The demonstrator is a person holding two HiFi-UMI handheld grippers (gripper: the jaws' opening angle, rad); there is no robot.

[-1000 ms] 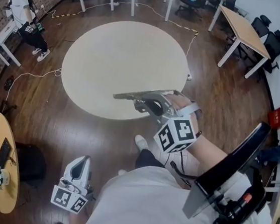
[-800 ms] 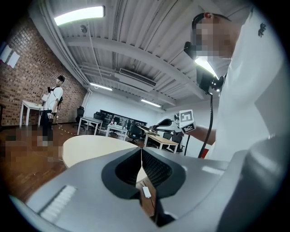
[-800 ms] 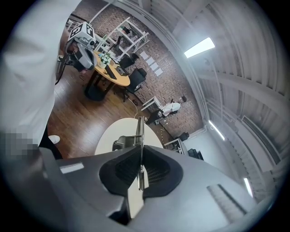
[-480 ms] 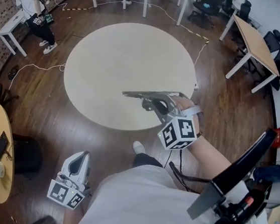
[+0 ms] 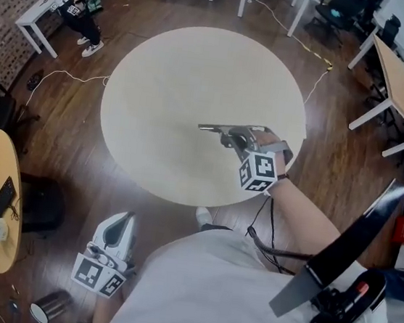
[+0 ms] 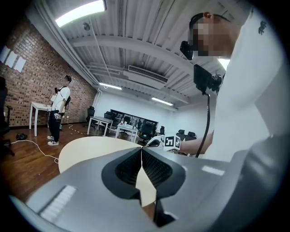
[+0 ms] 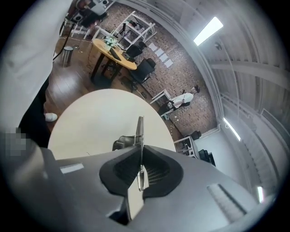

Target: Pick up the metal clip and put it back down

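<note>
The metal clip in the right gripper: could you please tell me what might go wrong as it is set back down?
1. The right gripper pinches the clip only by its thin end, so it could twist or slip out.
2. It seems to hang above the table; released early, it may bounce or slide toward the near edge.

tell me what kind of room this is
Probably an open-plan office or lab in a converted industrial building: a brick wall, desks with black office chairs, and cables trailing over the wooden floor.
</note>
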